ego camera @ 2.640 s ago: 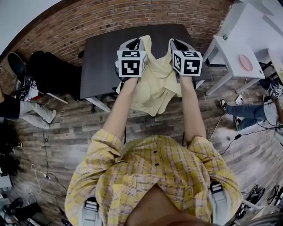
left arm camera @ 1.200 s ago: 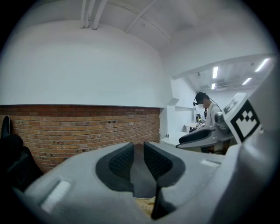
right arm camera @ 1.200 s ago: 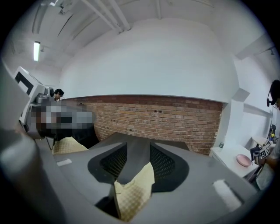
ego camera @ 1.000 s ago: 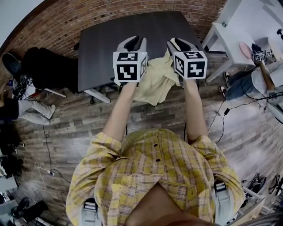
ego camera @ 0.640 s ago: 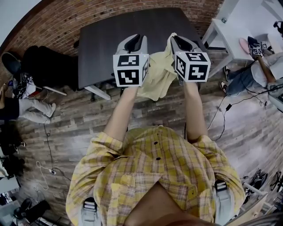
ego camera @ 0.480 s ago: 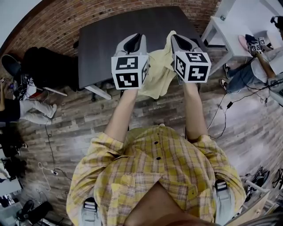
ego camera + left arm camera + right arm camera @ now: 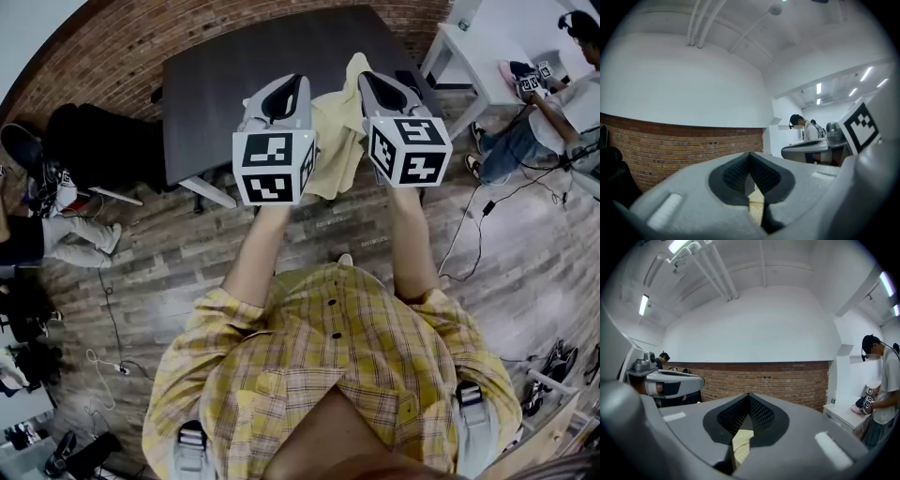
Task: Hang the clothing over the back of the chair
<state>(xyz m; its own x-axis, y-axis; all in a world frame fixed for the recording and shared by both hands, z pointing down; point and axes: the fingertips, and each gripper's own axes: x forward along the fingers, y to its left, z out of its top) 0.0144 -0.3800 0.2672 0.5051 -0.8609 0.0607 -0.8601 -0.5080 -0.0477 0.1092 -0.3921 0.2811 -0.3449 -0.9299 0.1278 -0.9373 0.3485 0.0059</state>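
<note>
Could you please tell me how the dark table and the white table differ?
The dark table is near-black with a broad top; the white table is white and looks smaller. The yellow shirt hangs in front of the dark table, while the white table bears a pink object with a person beside it. Both stand on the wood floor.

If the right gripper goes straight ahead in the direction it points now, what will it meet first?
Probably the brick wall. The right gripper, shut on the yellow garment, points about level, seemingly above the dark table; depth is hard to judge.
</note>
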